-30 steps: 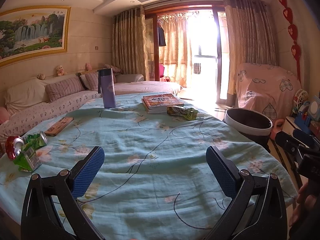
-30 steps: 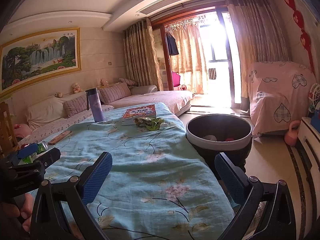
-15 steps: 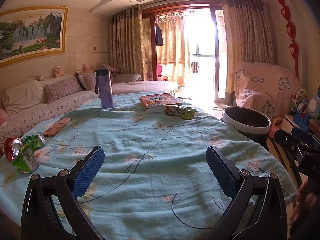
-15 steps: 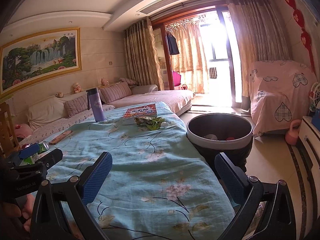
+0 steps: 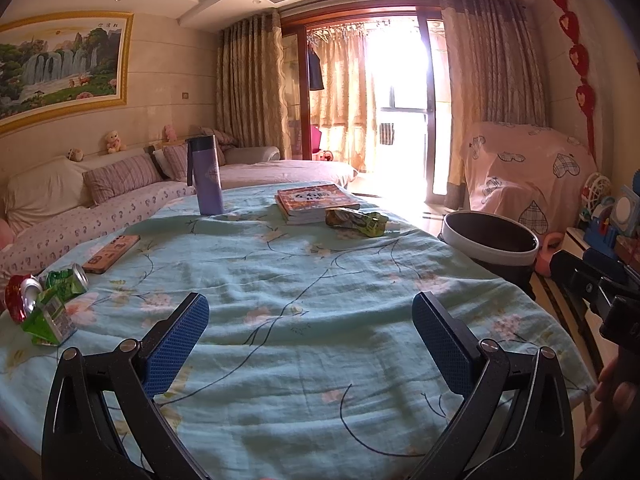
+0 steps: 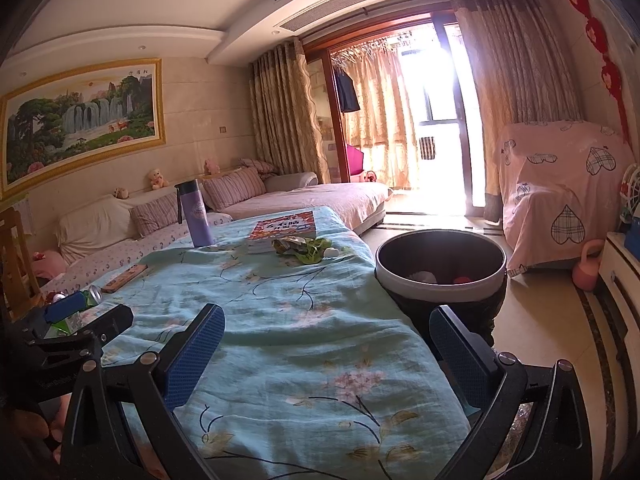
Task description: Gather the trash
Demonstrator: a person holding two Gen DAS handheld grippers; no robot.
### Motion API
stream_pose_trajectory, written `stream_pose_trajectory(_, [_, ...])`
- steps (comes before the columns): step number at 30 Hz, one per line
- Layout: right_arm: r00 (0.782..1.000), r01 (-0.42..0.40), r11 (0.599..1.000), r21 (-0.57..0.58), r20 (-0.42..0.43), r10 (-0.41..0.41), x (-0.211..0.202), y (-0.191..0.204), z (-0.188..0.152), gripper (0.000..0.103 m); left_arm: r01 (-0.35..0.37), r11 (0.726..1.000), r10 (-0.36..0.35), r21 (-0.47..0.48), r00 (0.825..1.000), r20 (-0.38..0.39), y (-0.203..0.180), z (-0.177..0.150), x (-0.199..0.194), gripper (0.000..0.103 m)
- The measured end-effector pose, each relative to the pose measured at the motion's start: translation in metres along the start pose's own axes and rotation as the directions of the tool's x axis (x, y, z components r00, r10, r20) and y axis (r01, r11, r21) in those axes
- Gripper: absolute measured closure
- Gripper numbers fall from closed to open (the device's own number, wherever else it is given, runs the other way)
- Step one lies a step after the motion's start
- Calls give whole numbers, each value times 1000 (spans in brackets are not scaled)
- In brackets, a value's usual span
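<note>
Both jaws released, empty. Crushed cans (image 5: 44, 300) lie far left of the left gripper (image 5: 310, 332); the wrapper (image 6: 304, 249) lies ahead of the right gripper (image 6: 328, 344), beside the bin (image 6: 440, 276).

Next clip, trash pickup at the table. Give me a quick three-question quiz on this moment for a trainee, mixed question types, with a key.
1. True or false: the left gripper is shut on a can.
2. What lies right beside the book: A) the remote, B) the green wrapper, C) the purple bottle?
3. Fill in: the crushed cans sit on the table's ___ side, seen from the person.

Key: 1 false, it is open and empty, like the right gripper. 2 B. 3 left, opposite the bin.
</note>
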State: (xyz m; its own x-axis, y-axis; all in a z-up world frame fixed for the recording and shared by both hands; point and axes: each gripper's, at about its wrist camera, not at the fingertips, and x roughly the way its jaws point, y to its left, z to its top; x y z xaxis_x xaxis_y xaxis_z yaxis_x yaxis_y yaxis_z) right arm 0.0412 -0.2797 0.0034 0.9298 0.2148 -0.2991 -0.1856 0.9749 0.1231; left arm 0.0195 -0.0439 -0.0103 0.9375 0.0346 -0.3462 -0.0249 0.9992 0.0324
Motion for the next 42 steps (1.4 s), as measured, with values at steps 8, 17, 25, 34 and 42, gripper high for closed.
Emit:
stream_pose_trajectory(8, [1000,-10,1000,3,2,10,0,0,1,0,2,1000,-2,-4,1000,-12,2,-1,4,0])
stream_pose_trajectory(17, [1000,-13,1000,0,2,13,0,3,1,0,14,1000,-14,-5,1000,-9,3,-1,3,0])
stream_pose_trajectory(25, [1000,-14,1000,0,0,14,0,3,1,0,19,1000,-19,-6,1000,-9,2,0,2,0])
stream_pose_trajectory(34, [1000,-13,1000,7,-1,13,0,4,2,0,30,999,-30,-14,999,-20,3,0,5,0])
stream_pose_trajectory(42, [1000,-8,1000,10,-25,8,4,4,6,0,34,999,-36,-29,998,-54,4,2,15,0])
